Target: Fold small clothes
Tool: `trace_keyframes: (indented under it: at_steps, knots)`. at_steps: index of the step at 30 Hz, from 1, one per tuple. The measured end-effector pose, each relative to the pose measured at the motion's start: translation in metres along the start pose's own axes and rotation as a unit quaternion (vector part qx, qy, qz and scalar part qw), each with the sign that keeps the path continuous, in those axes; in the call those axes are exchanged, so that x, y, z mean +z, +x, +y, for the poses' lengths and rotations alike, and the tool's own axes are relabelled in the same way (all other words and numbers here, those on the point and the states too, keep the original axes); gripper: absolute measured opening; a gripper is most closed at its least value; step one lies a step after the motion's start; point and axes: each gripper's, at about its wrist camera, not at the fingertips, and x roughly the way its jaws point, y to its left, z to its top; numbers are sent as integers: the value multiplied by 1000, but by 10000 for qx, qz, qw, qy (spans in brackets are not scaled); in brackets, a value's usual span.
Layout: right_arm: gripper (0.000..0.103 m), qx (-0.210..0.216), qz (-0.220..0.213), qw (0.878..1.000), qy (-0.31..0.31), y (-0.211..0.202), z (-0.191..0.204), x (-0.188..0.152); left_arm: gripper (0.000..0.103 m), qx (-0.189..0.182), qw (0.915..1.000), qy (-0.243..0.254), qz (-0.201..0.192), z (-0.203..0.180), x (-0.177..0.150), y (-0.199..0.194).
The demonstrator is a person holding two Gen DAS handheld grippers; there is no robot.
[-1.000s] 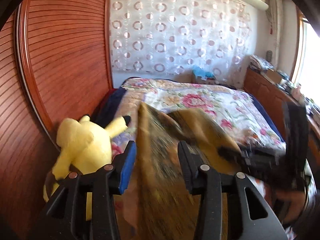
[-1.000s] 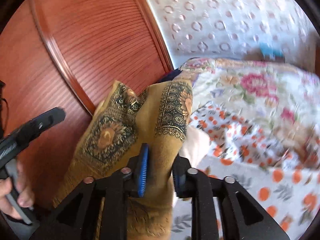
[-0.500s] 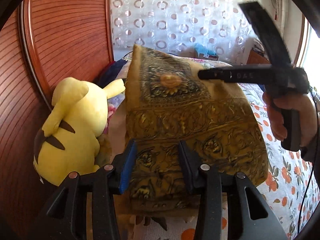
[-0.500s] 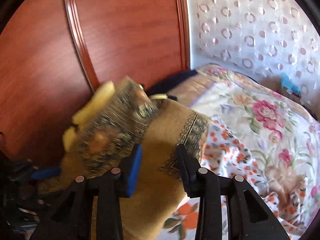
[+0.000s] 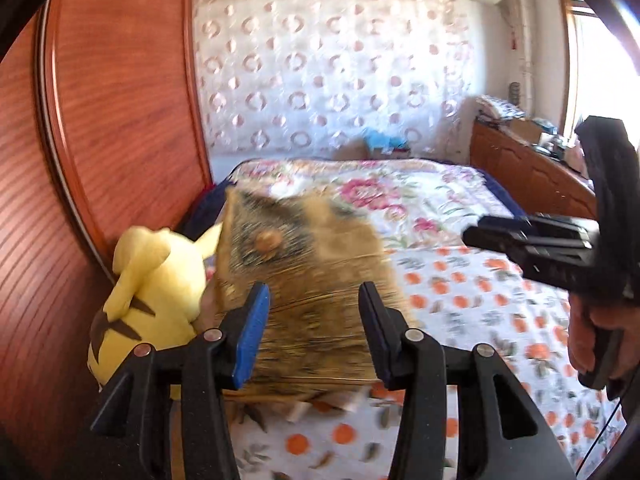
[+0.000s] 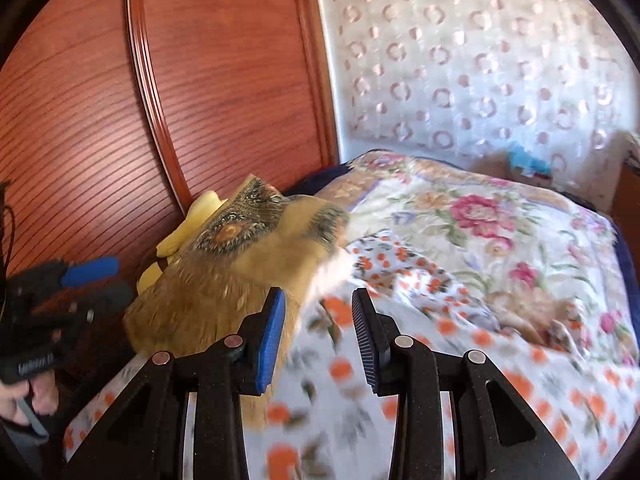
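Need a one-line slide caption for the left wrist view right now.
Open left tongs frame a folded mustard patterned cloth lying on the orange-dotted bedsheet, beside a yellow plush toy.

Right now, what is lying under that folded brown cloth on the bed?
The brown cloth rests on a white sheet with orange dots, which shows around its near and right edges. A yellow stuffed toy sits beside it, not under. Anything else beneath is covered.

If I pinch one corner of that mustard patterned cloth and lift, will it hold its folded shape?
Probably not. The mustard-yellow patterned cloth looks thin and floppy: it drapes loosely over the orange-dotted bedsheet, so its layers would likely fall open. It seems light. It lies against the yellow plush toy, which might shift if the cloth is dragged.
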Motion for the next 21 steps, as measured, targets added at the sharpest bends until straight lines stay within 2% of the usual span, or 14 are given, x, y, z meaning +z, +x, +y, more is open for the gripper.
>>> trace_keyframes:
  at_steps: [3, 4, 5, 7, 8, 13, 15, 16, 19, 21]
  knots:
    - [36, -109, -98, 9999, 26, -48, -5, -21, 51, -127, 9997, 103, -186, -25, 3, -22]
    - [36, -166, -123, 9998, 13, -64, -6, -28, 55, -190, 9994, 150, -239, -34, 4, -29]
    - [36, -222, -147, 9996, -9, -75, -6, -33, 66, -237, 9991, 184, -288, -41, 4, -34]
    - [36, -342, -250, 9991, 22, -110, -6, -44, 77, -353, 9981, 259, -429, -58, 4, -47]
    - [36, -385, -291, 9988, 52, -124, -7, -50, 79, -410, 9976, 314, -472, -66, 3, -52]
    - [37, -732, -424, 9959, 320, -175, -7, -80, 80, -452, 9957, 537, -606, -104, -3, -74]
    - [49, -854, -473, 9945, 383, -202, -2, -91, 80, -550, 9946, 602, -643, -118, -6, -83]
    - [50, -903, -515, 9938, 396, -214, 0, -97, 80, -628, 9940, 615, -650, -126, -8, -88]
    - [62, -1161, -675, 9901, 413, -239, 10, -110, 80, -886, 9922, 566, -670, -143, -14, -104]
    - [67, -1329, -790, 9869, 464, -256, 19, -117, 80, -869, 9928, 462, -676, -153, -19, -114]
